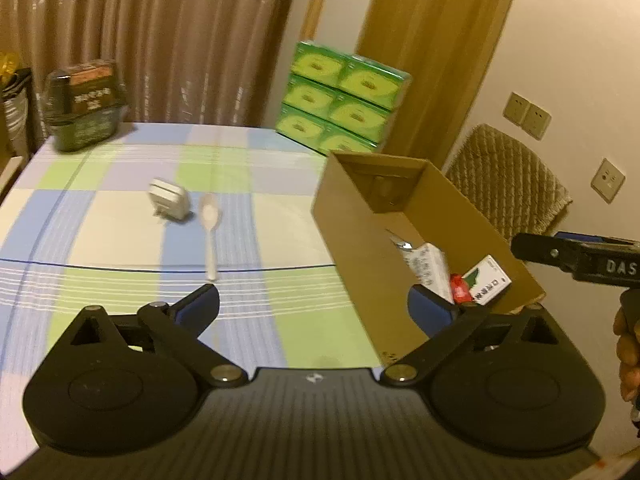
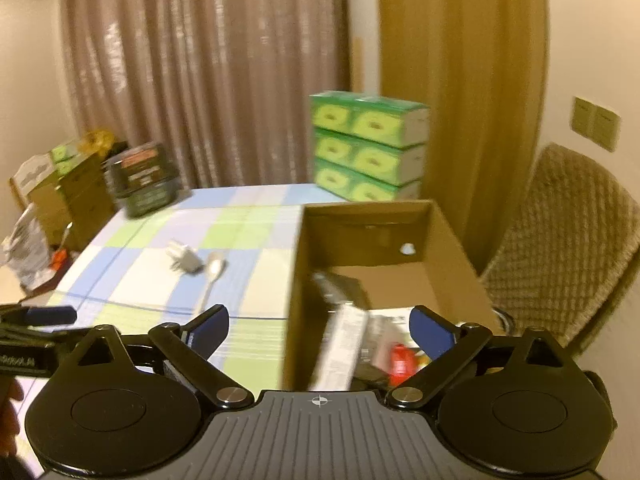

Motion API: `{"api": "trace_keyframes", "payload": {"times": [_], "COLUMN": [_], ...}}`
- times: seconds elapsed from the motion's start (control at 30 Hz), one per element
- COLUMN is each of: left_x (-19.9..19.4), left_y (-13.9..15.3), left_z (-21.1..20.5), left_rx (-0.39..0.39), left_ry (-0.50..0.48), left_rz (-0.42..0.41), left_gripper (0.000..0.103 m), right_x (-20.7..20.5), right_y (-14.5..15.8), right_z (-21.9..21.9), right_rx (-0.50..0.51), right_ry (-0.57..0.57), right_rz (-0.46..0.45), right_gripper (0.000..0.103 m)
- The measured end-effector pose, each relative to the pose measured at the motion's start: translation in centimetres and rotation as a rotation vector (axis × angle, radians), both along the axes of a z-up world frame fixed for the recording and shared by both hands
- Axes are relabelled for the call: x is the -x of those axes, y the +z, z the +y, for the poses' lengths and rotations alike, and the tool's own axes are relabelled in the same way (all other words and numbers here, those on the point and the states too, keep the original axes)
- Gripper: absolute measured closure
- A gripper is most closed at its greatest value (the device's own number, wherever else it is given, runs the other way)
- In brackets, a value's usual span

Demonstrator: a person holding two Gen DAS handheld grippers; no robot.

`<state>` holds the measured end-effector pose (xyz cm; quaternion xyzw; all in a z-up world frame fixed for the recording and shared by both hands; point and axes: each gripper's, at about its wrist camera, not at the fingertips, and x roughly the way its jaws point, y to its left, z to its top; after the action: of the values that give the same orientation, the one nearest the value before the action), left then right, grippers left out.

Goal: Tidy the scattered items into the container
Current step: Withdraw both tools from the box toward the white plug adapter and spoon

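The left gripper (image 1: 314,312) is hanging spread wide, nothing pinched, and the spoon (image 1: 210,224) is sitting at its 11 o'clock, handle pointing back toward 6. The right gripper (image 2: 320,330), also gaping, is hovering over the cardboard box (image 2: 452,248), so lefty's looking nearer.

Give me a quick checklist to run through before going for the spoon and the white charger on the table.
1. Left gripper open and empty: ok, jaws wide, nothing between them.
2. Right gripper open and empty: ok, jaws wide, nothing gripped.
3. Spoon free to grasp: ok, it lies flat on the tablecloth, handle toward the camera.
4. White charger clear of the spoon: ok, beside it with a small gap.
5. Cardboard box open with room left: ok, small packets lie at its near end, the far end is bare.
6. Which way the charger's prongs point: cannot tell, too blurred.
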<state>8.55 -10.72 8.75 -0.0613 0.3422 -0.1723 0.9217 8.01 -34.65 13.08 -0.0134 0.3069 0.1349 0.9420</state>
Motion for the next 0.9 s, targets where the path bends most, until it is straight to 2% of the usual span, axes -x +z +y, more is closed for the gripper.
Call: {"api": "trace_keyframes", "payload": {"times": [0.1, 0.27, 0.43, 0.7, 0.9], "left_x": [0.6, 1.2, 1.2, -0.7, -3.7], "left_y": [0.1, -0.1, 0.0, 0.1, -1.1], "left_z": [2.0, 5.7, 8.6, 11.4, 12.0], "left_rx": [-0.013, -0.011, -0.044, -0.095, -0.118], "left_ry": [0.045, 0.107, 0.16, 0.168, 0.118], "left_rz": [-0.017, -0.018, -0.023, -0.066, -0.055], "left_gripper": [0.001, 0.001, 0.001, 0.001, 0.001], "right_x": [0.2, 0.0, -0.4, -2.3, -5.0], "right_y": [-0.1, -0.6, -1.1, -2.3, -4.2], "right_z": [1.8, 4.7, 7.2, 10.5, 12.8], "right_rx": [-0.001, 0.019, 0.023, 0.047, 0.053], "right_ry": [0.032, 0.08, 0.123, 0.158, 0.172], "right_rz": [0.0, 0.003, 0.01, 0.025, 0.044], "right_gripper": [0.002, 0.002, 0.002, 0.002, 0.002]}}
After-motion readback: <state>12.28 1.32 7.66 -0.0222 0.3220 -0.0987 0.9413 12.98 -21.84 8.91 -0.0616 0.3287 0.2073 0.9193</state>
